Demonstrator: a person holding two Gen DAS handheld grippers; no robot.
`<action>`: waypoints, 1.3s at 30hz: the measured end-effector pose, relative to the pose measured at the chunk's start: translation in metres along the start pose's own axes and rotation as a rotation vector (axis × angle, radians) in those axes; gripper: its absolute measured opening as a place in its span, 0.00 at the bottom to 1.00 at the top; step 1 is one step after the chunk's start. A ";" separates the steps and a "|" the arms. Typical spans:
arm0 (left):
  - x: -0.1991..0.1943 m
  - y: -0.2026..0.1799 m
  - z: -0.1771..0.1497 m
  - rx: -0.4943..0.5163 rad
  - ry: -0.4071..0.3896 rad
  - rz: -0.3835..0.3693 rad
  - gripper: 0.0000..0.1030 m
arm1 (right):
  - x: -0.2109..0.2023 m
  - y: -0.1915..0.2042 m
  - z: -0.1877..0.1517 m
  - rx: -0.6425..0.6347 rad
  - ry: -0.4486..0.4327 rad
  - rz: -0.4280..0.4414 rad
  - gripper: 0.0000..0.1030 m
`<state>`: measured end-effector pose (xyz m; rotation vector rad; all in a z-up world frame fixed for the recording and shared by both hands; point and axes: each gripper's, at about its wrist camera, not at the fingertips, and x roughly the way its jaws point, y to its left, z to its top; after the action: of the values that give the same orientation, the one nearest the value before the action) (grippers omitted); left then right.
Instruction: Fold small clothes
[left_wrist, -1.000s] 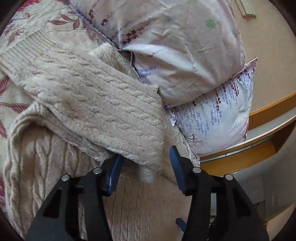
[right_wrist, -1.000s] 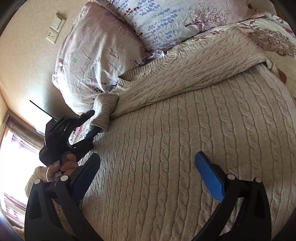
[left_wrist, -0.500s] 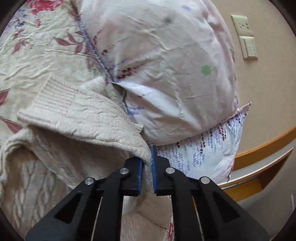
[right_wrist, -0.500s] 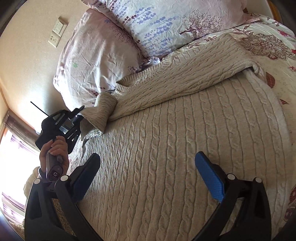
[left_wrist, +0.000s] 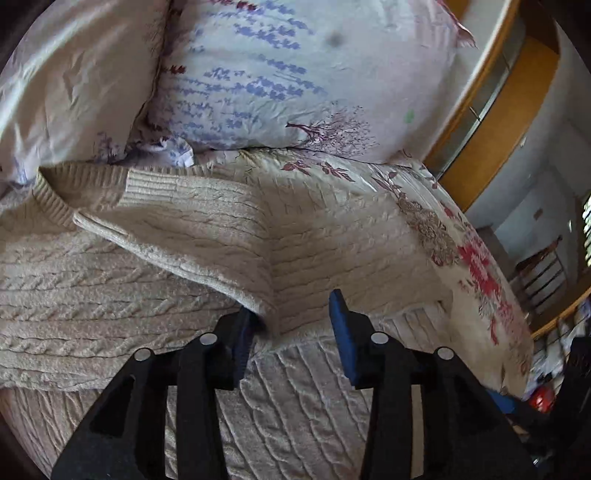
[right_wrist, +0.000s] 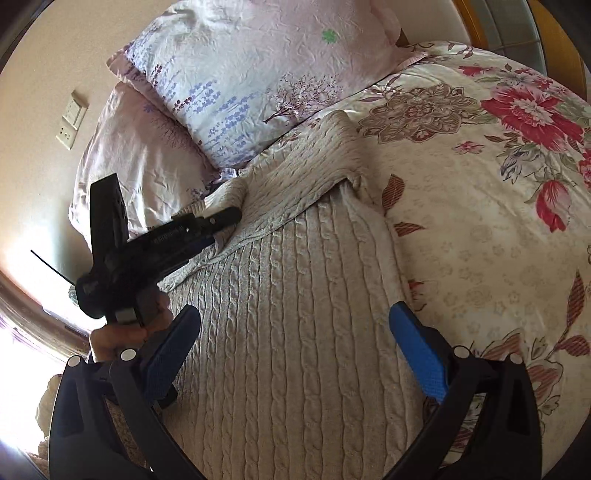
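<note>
On the bed (right_wrist: 480, 229), a cream cable-knit sweater (right_wrist: 295, 314) lies flat below two pillows (right_wrist: 258, 66), one sleeve (left_wrist: 207, 229) folded across its chest.

Left gripper (left_wrist: 291, 325): jaws have just been opening and stand apart over the sleeve's folded edge. Knit sits between them, but neither pad presses it, so the sleeve looks released.

Right gripper (right_wrist: 295, 350): jaws wide, empty, hovering above the sweater's body.

Risks, as judged:
- The left pad is tucked close against the fold. Pulling back could snag fuzzy knit and drag the sleeve off its crease.
- The sleeve lies at a slant, its cuff near the collar. A second fold over it may come out lopsided or bulky.
- The soft quilt gives little backing, so layers could shift under any push.

Pose: the left gripper points steeply down at the fold, reaching in from the sweater's left side, with the person's hand (right_wrist: 122, 332) on its handle. The right gripper tilts down more gently, held back over the hem end.
</note>
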<state>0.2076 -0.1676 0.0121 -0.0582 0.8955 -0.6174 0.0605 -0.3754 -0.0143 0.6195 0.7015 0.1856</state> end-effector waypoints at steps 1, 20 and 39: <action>-0.009 0.000 -0.003 0.023 -0.008 -0.003 0.58 | -0.002 0.004 0.005 -0.016 -0.016 -0.005 0.99; -0.159 0.150 -0.121 0.291 0.006 0.536 0.74 | 0.182 0.226 0.030 -0.928 0.133 -0.217 0.55; -0.120 0.171 -0.099 0.257 0.052 0.599 0.75 | 0.085 0.117 0.080 -0.332 -0.154 -0.147 0.09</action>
<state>0.1598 0.0575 -0.0161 0.4454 0.8237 -0.1681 0.1822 -0.2884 0.0554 0.2606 0.5493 0.1134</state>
